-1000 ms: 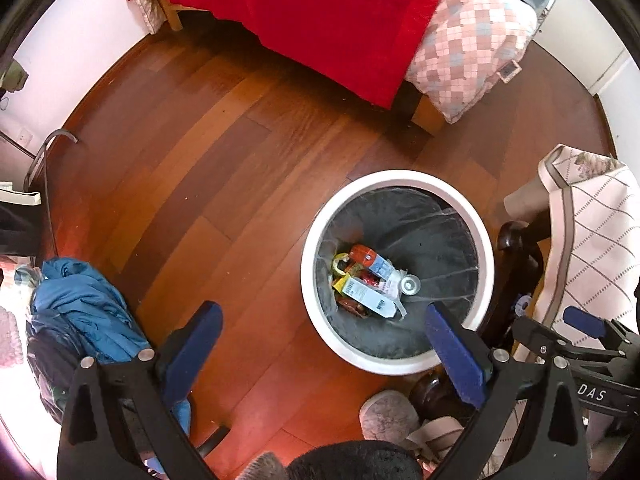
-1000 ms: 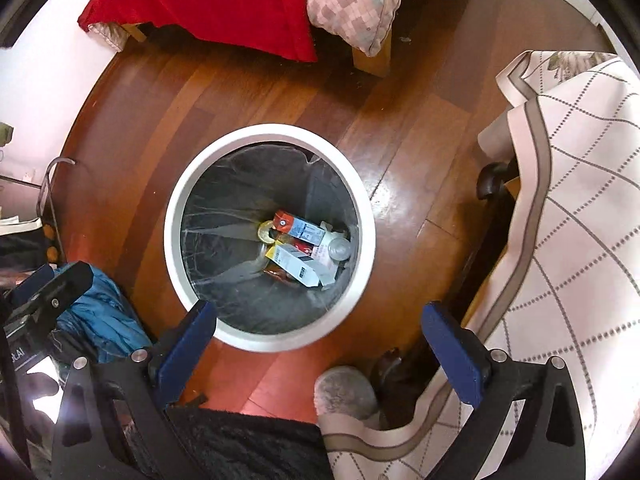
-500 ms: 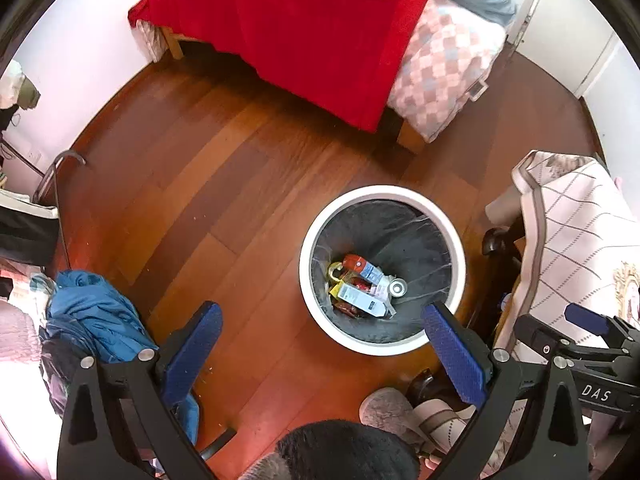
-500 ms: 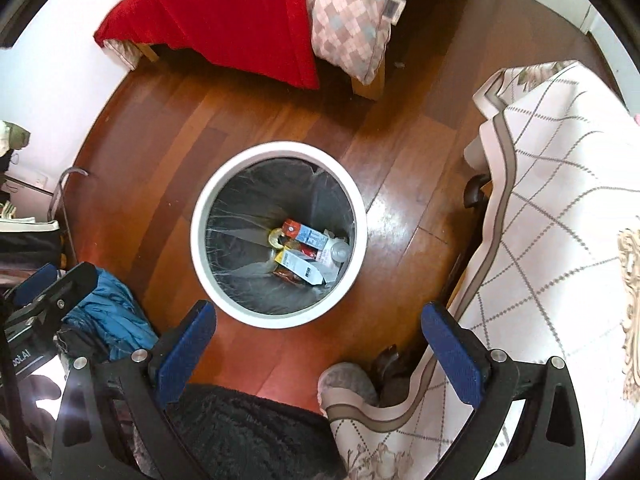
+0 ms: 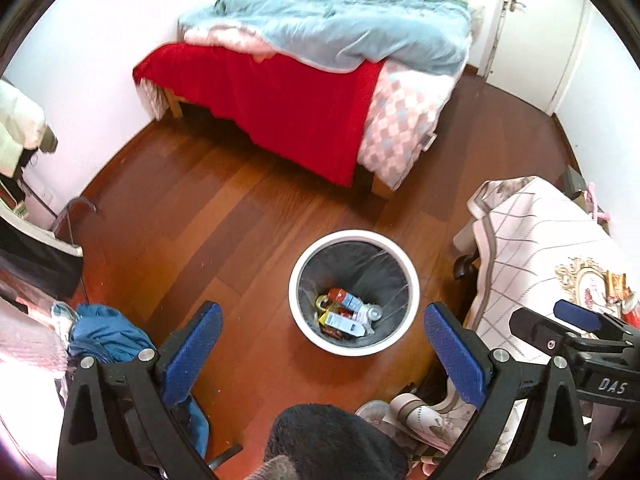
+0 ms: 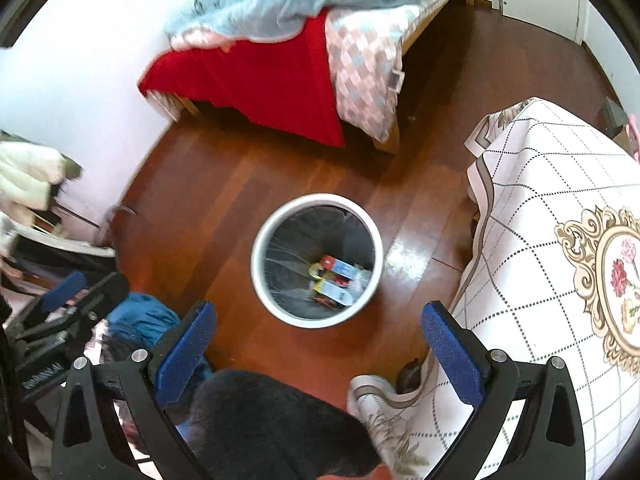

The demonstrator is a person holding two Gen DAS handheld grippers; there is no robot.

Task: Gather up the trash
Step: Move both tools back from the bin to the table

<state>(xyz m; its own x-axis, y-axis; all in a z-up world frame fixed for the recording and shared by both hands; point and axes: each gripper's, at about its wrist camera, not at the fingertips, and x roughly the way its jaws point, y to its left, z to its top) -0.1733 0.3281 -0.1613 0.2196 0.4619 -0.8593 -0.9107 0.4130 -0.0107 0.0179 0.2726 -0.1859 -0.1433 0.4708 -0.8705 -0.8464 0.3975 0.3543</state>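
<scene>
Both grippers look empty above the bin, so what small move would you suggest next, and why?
Probably swing the right gripper toward the cloth-covered table to look for more trash. Both it and the left gripper are open and hold nothing, the white bin already holds cartons and wrappers, and no loose trash shows on the wooden floor around it.

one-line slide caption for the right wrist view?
Open right gripper held high over a white bin with cartons and wrappers inside, on a wooden floor.
</scene>
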